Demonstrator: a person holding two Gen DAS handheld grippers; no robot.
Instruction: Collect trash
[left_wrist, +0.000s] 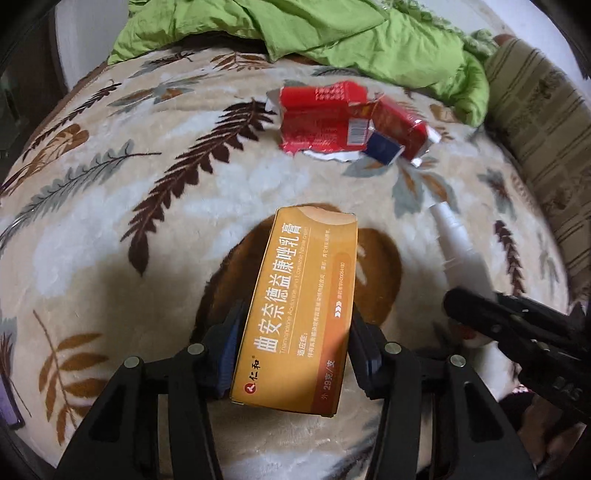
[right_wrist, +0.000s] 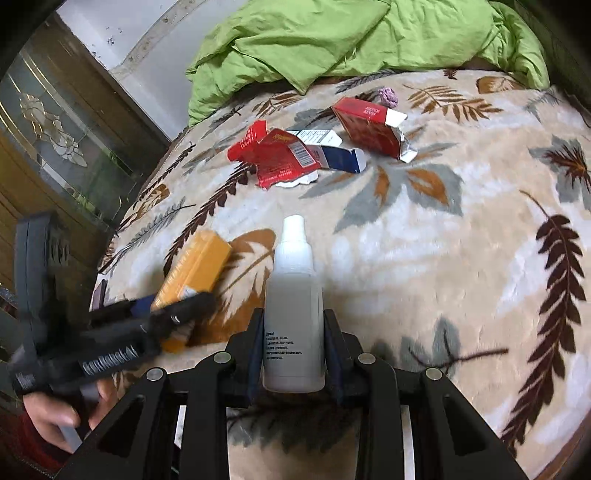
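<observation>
My left gripper (left_wrist: 293, 325) is shut on an orange medicine box (left_wrist: 299, 306), which sticks out forward between its pads above the leaf-patterned blanket (left_wrist: 110, 206). My right gripper (right_wrist: 293, 325) is shut on a white plastic bottle (right_wrist: 293, 302) with its cap pointing away. In the right wrist view the orange box (right_wrist: 195, 266) and the left gripper (right_wrist: 177, 314) show at the left, with a hand below. Farther off lie torn red cartons (left_wrist: 321, 122) (right_wrist: 273, 158), a blue and white box (right_wrist: 332, 153) (left_wrist: 382, 147) and a red cigarette pack (right_wrist: 369, 127).
A crumpled green quilt (right_wrist: 351, 40) covers the far side of the bed. A small purple wad (right_wrist: 388, 95) lies near it. A striped cushion (left_wrist: 546, 147) lies at the right in the left wrist view. A wooden cabinet with glass doors (right_wrist: 55, 129) stands left of the bed.
</observation>
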